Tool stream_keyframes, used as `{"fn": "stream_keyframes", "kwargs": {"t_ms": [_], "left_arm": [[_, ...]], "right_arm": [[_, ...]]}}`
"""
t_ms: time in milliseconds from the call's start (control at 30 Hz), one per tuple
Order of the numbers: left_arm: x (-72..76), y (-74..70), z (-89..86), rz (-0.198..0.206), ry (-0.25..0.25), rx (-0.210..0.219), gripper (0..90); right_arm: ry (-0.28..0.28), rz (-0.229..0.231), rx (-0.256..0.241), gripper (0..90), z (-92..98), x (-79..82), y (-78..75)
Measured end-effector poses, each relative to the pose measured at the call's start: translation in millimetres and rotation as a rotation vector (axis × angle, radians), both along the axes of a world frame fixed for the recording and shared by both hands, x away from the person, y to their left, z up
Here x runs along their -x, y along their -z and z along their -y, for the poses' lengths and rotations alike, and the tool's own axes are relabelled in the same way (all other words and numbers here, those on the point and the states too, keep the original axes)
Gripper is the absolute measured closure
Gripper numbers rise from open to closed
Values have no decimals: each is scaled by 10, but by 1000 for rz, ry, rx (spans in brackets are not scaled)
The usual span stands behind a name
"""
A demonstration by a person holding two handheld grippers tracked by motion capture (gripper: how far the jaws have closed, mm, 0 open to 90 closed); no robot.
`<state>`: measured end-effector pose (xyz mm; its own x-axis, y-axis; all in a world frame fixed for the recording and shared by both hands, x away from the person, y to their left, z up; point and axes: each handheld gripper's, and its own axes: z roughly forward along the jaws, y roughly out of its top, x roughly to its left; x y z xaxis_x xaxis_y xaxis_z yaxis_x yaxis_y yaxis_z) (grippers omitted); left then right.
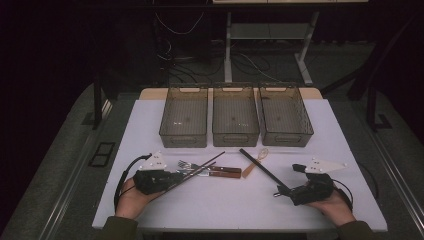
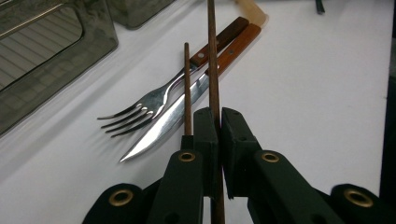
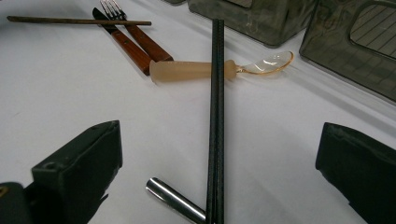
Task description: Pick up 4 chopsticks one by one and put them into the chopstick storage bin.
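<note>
On the white table [image 1: 150, 125], the left gripper [image 2: 219, 122] pinches a brown chopstick [image 2: 212, 56] lying over the fork [image 2: 154, 100] and knife [image 2: 177, 112], while the right gripper [image 3: 219, 158] stands with jaws wide apart around the black chopsticks [image 3: 217, 107] crossing the translucent spoon [image 3: 224, 67].

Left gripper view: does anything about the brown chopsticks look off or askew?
Yes. The left claw is shut on one brown chopstick, while the second brown chopstick sits outside the jaws, beside them, lying over the fork and knife. The pair is split.
</note>
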<state>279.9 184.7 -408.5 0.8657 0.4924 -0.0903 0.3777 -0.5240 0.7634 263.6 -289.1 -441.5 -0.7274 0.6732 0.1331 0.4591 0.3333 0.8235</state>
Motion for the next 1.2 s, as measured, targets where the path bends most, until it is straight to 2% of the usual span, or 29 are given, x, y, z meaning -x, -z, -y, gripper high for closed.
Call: {"fn": "stream_keyframes", "kwargs": {"t_ms": [167, 233, 367, 533, 833, 1200], "left_arm": [[-14, -39, 43, -20, 0, 25, 851], [-26, -55, 66, -21, -4, 52, 851], [-53, -109, 107, -14, -12, 78, 851], [-104, -180, 171, -13, -18, 95, 851], [-233, -266, 264, -2, -22, 71, 851], [-439, -408, 273, 7, -75, 67, 851]], "right_arm": [[-2, 5, 1, 8, -2, -1, 0], [-3, 5, 0, 8, -2, 0, -1], [-3, 6, 1, 8, -3, 0, -2], [-5, 9, 2, 8, -4, 13, -13], [-9, 12, 0, 8, -4, 24, -18], [-8, 6, -1, 8, -10, 27, -17]]}}
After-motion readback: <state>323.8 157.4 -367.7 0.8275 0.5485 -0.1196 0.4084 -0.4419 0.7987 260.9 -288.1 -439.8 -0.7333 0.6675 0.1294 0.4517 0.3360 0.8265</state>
